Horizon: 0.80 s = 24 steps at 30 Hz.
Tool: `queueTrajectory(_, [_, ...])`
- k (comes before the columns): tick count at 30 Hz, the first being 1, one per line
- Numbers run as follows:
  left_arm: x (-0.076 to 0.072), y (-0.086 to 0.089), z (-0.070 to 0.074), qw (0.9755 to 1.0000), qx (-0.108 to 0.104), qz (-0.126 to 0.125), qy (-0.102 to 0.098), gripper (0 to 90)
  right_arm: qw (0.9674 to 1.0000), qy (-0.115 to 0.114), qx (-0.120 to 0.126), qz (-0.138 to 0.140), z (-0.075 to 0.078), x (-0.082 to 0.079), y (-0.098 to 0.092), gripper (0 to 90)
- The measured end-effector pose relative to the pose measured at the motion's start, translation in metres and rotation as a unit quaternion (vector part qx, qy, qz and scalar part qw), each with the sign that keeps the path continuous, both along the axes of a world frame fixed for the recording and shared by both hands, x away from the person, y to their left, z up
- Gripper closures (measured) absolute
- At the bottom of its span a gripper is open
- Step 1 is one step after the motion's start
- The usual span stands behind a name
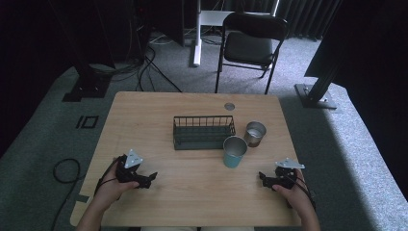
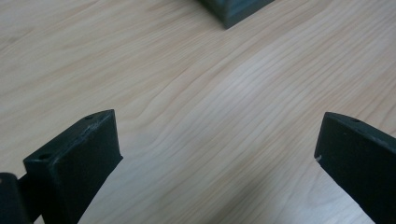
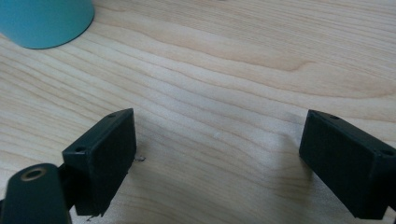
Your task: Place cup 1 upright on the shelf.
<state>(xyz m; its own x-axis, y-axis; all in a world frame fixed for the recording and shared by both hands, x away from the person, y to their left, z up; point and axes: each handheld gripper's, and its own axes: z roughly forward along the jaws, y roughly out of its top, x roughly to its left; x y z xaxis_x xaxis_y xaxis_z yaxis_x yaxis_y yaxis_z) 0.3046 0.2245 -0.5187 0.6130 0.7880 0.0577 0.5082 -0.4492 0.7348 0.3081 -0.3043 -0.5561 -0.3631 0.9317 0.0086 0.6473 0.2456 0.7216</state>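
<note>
Teal cup [image 1: 235,151] just beside wire basket [image 1: 204,131]; left gripper [image 1: 152,177], right gripper [image 1: 262,177] low on table [image 1: 144,110], well apart.

1. I read this as a lab or recording studio, not a home: black curtains hang along the back and sides of the frame.
2. Dark metal frame legs [image 1: 86,77] with floor plates stand at upper left, and another [image 1: 321,84] at upper right.
3. Loose cables [image 1: 144,67] trail over grey carpet [image 1: 43,139] at upper left.
4. A folding chair [image 1: 250,43] sits at top centre, behind my lone wooden counter [image 1: 192,192].
</note>
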Motion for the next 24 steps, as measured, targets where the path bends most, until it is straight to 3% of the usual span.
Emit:
queueTrajectory(9, [0.004,-0.038,0.003,0.9984,0.002,-0.056,-0.006,0.8,1.0,0.0,0.0,0.0,0.0,0.0,0.0,10.7])
queueTrajectory(17, [0.006,-0.053,0.004,0.9972,0.006,-0.074,-0.01,0.8,1.0,0.0,0.0,0.0,0.0,0.0,0.0,10.7])
queueTrajectory(24, [0.006,-0.059,0.008,0.9966,-0.004,-0.081,-0.016,0.8,1.0,0.0,0.0,0.0,0.0,0.0,0.0,10.7])
